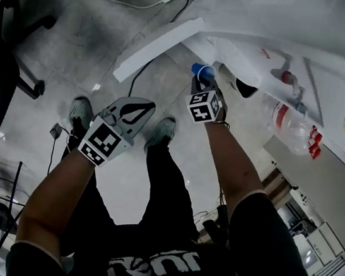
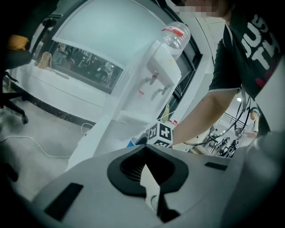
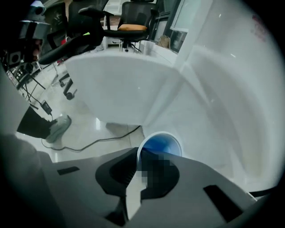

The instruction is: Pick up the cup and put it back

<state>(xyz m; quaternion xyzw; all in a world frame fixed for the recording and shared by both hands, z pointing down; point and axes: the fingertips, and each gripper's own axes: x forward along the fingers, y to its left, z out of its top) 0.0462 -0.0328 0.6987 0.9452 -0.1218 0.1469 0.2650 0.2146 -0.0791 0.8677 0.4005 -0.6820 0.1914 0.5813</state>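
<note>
The right tongs [image 3: 141, 167] are gripping the blue cup [image 3: 159, 143] by its rim, mouth facing them at lower centre; the left tongs [image 2: 146, 173] are sitting closed, empty.

White block letters on the person's black T-shirt [image 2: 254, 40], above and right of the left tool [image 2: 150, 189], read "JUS" over "TH", cut at the edge; the head view shows "JUST" upside down. The bottle's red label [image 2: 177, 31] is unreadable.

A water bottle [image 2: 174, 35] tops a white dispenser [image 2: 153, 84].
</note>
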